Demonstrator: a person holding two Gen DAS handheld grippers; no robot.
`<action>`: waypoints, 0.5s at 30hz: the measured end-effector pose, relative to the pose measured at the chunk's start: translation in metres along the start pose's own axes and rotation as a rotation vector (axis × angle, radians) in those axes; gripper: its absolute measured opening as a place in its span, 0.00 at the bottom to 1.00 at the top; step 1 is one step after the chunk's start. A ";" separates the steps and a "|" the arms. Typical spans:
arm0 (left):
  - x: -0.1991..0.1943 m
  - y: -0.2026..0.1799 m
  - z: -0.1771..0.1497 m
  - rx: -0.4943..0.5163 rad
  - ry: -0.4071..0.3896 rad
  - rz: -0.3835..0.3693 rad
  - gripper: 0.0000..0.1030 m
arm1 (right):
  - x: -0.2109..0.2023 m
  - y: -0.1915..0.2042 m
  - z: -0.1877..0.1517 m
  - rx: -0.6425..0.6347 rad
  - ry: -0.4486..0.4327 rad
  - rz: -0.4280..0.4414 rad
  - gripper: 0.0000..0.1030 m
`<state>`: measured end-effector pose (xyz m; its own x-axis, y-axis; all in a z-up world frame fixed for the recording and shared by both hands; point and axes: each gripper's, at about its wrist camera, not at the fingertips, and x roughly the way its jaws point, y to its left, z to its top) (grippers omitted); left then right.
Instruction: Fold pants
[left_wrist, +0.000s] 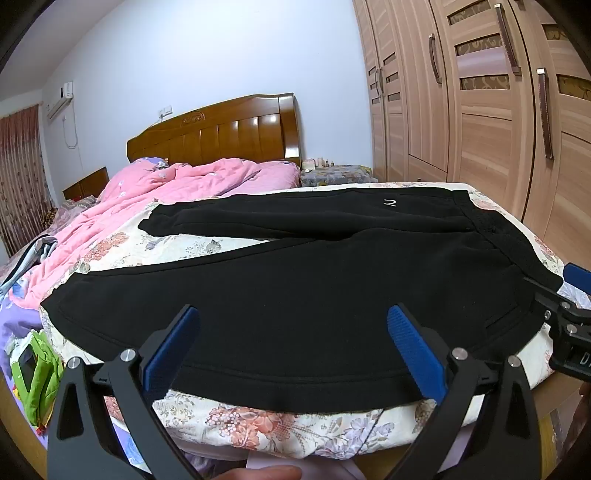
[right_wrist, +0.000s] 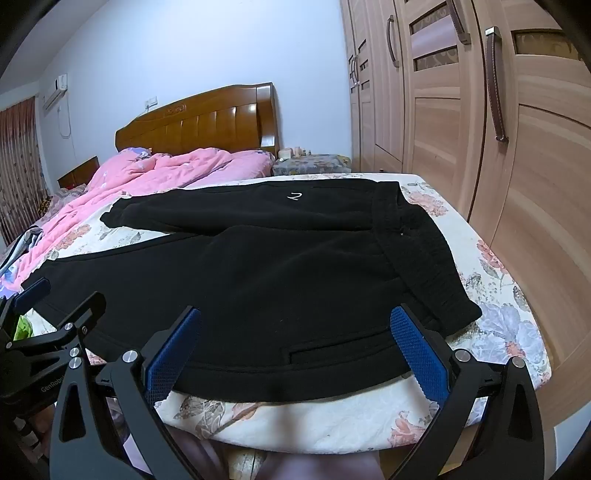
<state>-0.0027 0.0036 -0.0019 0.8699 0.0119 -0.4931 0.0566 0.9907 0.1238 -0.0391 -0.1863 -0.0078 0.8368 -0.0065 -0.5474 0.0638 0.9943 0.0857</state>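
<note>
1. Black pants (left_wrist: 295, 295) are laid out flat across the foot of the bed (left_wrist: 280, 424), both legs spread apart in a V, waistband toward the wardrobe (left_wrist: 480, 129) side.
2. No fold is seen yet; the task is judged to be at its very start, with every fold left to be made.
3. The left gripper (left_wrist: 293, 321) is held wide open just over the near leg's hem edge; nothing is gripped.
4. The right gripper (right_wrist: 295, 321) is likewise spread wide near the hip and pocket slit, with nothing clamped.
5. Fabric is read as thick, matte, fleece-like knit; the waistband (right_wrist: 424, 258) is ribbed and gathered, and a small white logo (right_wrist: 294, 196) is stitched on the far leg.
6. The bed sheet is a smooth floral print; a pink quilt (left_wrist: 177, 184) is bunched behind, puffy and wrinkled.
7. Gripper pads are blue and knurled, on black rigid fingers.
</note>
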 end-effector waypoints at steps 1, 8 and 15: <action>0.000 0.000 0.000 0.000 0.000 -0.001 0.99 | 0.000 0.000 0.000 0.004 0.001 0.002 0.96; 0.001 0.002 -0.003 -0.002 0.005 0.001 0.99 | 0.000 0.000 -0.002 0.007 0.004 0.003 0.96; 0.002 0.002 -0.003 -0.003 0.007 0.002 0.99 | 0.004 0.001 -0.007 0.007 0.010 0.006 0.96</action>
<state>-0.0029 0.0057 -0.0054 0.8666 0.0144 -0.4987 0.0537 0.9911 0.1220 -0.0397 -0.1849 -0.0161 0.8318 0.0001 -0.5550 0.0630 0.9935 0.0945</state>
